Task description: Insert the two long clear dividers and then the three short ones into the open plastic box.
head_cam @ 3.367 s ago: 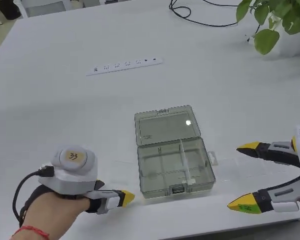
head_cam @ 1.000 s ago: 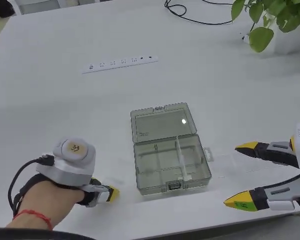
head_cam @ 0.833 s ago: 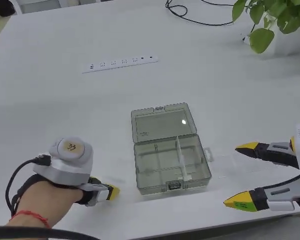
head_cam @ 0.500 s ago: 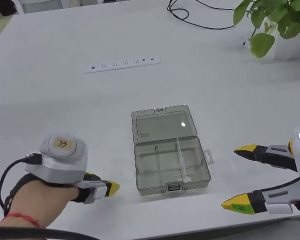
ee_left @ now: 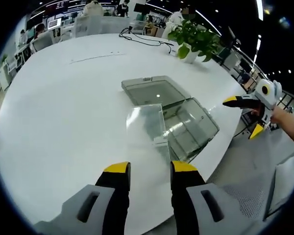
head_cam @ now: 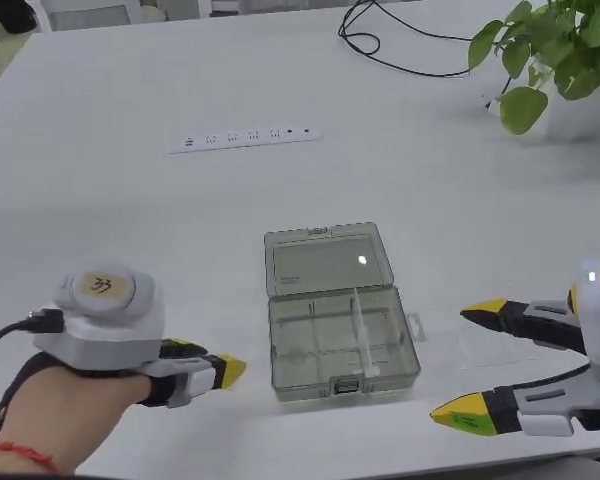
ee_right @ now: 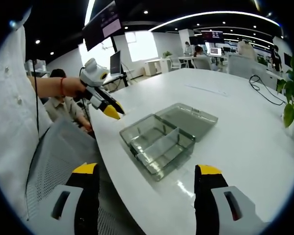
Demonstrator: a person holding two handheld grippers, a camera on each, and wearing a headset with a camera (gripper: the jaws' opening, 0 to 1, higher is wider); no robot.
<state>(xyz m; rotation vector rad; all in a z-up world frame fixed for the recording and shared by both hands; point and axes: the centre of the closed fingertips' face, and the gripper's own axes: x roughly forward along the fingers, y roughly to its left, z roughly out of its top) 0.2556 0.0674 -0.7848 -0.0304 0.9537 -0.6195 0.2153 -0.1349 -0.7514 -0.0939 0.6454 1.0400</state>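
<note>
White desk (head_cam: 130,220), wide and bare over most of its top, carries everything. Green leafy plant (head_cam: 555,50) stands at the far right corner, with a black cable (head_cam: 400,50) looped on the desk beside it. Open clear grey plastic box (head_cam: 275,345) sits near the front edge at centre. Its lid lies flat on the desk on the far side and its latch faces the person. In the right gripper view the box (ee_right: 157,142) is just ahead of the jaws. One upright clear divider in the box (head_cam: 361,335) runs from the hinge side to the latch side, right of centre. A cross partition seems to meet it, but the clear walls make this hard to read. Right tongs (head_cam: 475,365) hover right of the box and apart from it, with the yellow-tipped jaws spread wide and nothing between them. The same spread shows in their own view (ee_right: 147,169). Left tongs (head_cam: 230,368) are held left of the box, low over the desk and pointing toward it. In the left gripper view their jaws (ee_left: 149,169) stand close together, pinching a clear flat divider (ee_left: 146,129) by its edges. The sheet rises ahead of the jaws, in front of the box (ee_left: 196,132). White power strip (head_cam: 245,138) lies well beyond the box. A small clear piece (head_cam: 415,325) lies just beside the box's right wall.
</note>
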